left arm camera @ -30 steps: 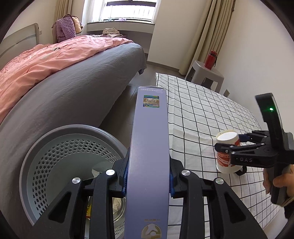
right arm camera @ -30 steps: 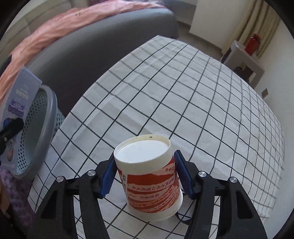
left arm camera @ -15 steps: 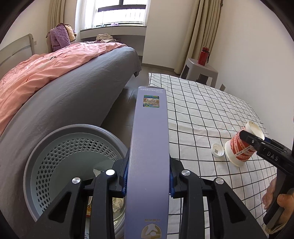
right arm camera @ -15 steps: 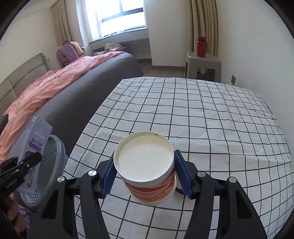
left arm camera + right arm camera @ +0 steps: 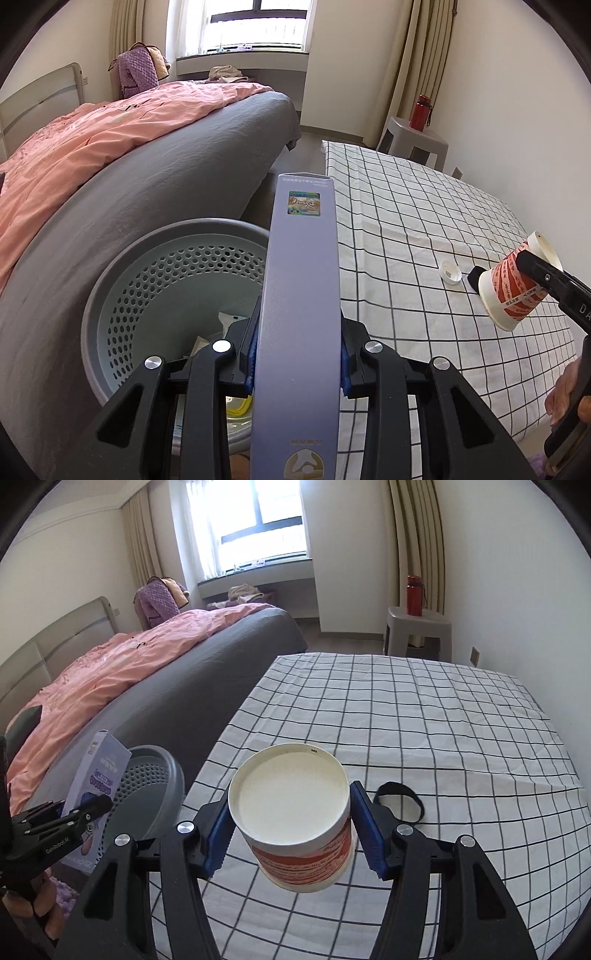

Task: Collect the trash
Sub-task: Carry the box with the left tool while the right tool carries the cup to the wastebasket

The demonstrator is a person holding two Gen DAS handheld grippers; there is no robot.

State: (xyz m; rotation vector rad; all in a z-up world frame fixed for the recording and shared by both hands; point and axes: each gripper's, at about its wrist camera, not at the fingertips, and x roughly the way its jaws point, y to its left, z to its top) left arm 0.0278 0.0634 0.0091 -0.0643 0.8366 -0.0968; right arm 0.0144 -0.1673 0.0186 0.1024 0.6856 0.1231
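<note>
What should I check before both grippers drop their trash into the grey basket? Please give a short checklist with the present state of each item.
1. Left gripper grips the purple box firmly: ok, both pads press its sides.
2. Right gripper holds the paper cup: ok, lifted clear of the checked cloth.
3. Purple box is over the basket opening: cannot tell, it seems near the rim.
4. Paper cup is over the basket: not ok, it is above the cloth.
5. Basket has room: ok, only a few pieces at the bottom.
6. Trash left: not ok, a white cap lies on the cloth.
</note>
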